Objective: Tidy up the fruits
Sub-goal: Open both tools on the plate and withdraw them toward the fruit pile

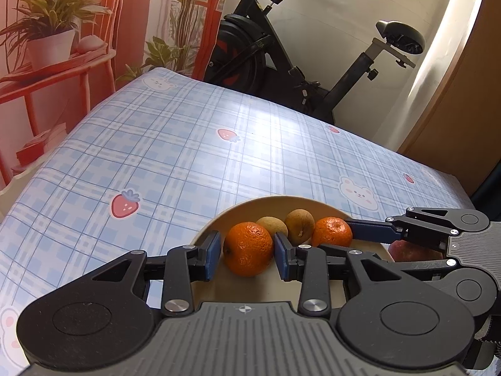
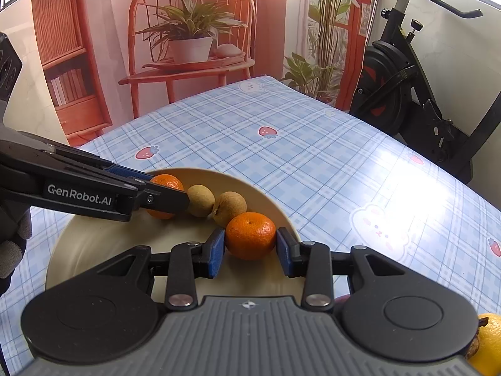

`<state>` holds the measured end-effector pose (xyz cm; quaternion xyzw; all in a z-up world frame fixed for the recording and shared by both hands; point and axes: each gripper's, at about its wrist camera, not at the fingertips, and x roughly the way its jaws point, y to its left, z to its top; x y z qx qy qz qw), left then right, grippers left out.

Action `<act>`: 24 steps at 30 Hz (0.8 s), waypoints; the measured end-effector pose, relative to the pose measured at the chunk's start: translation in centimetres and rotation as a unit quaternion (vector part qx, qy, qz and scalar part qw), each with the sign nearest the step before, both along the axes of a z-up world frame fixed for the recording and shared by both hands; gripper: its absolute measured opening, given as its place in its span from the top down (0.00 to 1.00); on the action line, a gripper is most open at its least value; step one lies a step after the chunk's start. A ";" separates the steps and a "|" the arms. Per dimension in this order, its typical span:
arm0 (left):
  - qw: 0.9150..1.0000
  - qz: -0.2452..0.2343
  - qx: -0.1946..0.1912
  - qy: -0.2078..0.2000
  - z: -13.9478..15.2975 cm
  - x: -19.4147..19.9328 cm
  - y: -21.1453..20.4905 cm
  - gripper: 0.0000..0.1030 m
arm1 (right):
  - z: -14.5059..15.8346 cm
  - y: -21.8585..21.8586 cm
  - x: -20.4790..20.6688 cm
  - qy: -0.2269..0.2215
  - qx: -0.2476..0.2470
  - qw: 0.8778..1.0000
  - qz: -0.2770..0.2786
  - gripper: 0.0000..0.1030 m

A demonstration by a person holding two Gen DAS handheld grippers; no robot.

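A cream bowl (image 1: 281, 200) (image 2: 244, 185) sits on the blue plaid tablecloth. In it lie two mandarins and two small brown fruits (image 1: 299, 226) (image 2: 228, 208). My left gripper (image 1: 247, 255) (image 2: 166, 188) has its blue pads against both sides of the larger mandarin (image 1: 248, 249) (image 2: 166, 181), which rests on the bowl's floor. My right gripper (image 2: 250, 250) is shut on the other mandarin (image 2: 250, 235) (image 1: 332, 231) at the bowl's right side. One of its fingers (image 1: 372, 232) shows in the left wrist view.
A red apple (image 1: 410, 250) lies beside the bowl, behind the right gripper. A yellow citrus fruit (image 2: 488, 341) sits at the near right table edge. An exercise bike (image 1: 266, 47) stands beyond the far edge. A gloved hand (image 2: 12, 241) holds the left gripper.
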<state>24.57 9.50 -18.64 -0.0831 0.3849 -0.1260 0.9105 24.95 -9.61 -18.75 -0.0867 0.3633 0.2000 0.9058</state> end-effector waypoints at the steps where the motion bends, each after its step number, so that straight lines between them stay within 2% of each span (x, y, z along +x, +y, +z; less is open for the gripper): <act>1: 1.000 0.002 -0.001 0.000 0.0 -0.1 0.1 0.61 | 0.0 0.0 0.0 -0.001 -0.002 1.000 0.000 0.62; 4: 1.000 0.001 0.007 -0.008 0.2 -0.6 -0.1 0.57 | 0.3 0.2 -0.2 -0.009 -0.007 1.000 0.001 0.62; 9: 1.000 -0.002 0.011 -0.024 0.7 -1.1 -0.3 0.57 | 0.6 0.4 -0.5 -0.016 -0.013 1.000 0.004 0.62; 14: 0.999 0.014 0.011 -0.031 1.5 -1.8 -0.2 0.57 | 1.4 0.1 -1.3 -0.031 -0.010 0.999 0.005 0.62; 20: 0.997 0.050 0.017 -0.050 3.5 -3.2 -0.1 0.57 | 3.2 -1.1 -3.3 -0.057 0.017 0.998 0.001 0.62; 24: 0.997 0.059 0.019 -0.056 4.6 -4.3 -1.0 0.58 | 4.4 -3.1 -5.3 -0.075 0.049 0.996 -0.022 0.62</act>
